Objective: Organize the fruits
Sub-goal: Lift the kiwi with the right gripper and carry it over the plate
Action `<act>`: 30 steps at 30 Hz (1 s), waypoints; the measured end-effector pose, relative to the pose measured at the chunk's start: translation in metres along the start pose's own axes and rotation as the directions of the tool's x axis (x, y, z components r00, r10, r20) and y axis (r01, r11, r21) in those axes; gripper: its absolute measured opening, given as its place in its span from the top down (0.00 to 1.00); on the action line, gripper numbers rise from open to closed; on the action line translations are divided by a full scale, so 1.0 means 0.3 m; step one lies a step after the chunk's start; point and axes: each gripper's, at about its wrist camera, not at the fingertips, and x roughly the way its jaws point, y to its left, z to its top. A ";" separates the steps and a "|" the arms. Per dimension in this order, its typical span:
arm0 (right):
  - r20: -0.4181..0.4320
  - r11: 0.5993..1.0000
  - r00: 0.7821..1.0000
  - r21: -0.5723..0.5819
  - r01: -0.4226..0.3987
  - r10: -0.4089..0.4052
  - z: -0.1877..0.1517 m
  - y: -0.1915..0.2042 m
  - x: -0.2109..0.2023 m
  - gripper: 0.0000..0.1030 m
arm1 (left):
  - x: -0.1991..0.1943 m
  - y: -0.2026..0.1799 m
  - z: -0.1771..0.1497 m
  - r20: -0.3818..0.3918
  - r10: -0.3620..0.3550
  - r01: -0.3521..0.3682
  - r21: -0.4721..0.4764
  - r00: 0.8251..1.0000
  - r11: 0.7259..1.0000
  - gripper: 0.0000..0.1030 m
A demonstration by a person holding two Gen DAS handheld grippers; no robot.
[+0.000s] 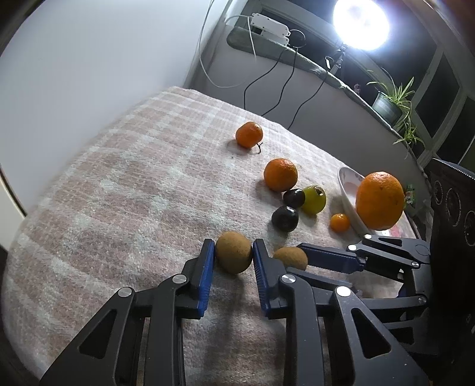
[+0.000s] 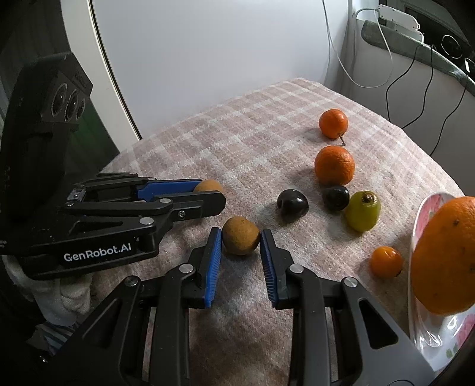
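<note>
Two brown kiwis lie on the checked pink blanket (image 1: 133, 193). My left gripper (image 1: 233, 254) is shut on the left kiwi (image 1: 233, 249), with a blue pad pressed against each side. My right gripper (image 2: 241, 240) is shut on the right kiwi (image 2: 240, 233) in the same way. In the right wrist view the left gripper (image 2: 207, 193) reaches in from the left, its kiwi (image 2: 209, 185) peeking out above one finger. A white flowered plate (image 2: 430, 335) at the right holds a large orange (image 2: 445, 258).
Loose on the blanket beyond the grippers are two oranges (image 2: 333, 123) (image 2: 334, 165), two dark plums (image 2: 292, 205) (image 2: 335, 198), a green fruit (image 2: 362, 210) and a small orange fruit (image 2: 386, 261). A bright lamp (image 1: 360, 22), cables and a potted plant (image 1: 389, 101) stand on the sill behind.
</note>
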 end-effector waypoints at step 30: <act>0.156 0.960 0.970 0.239 0.147 -0.187 -0.275 -0.349 -0.452 0.73 | 0.005 -0.455 -0.030 -0.004 -0.185 0.183 0.172 0.983 0.968 0.76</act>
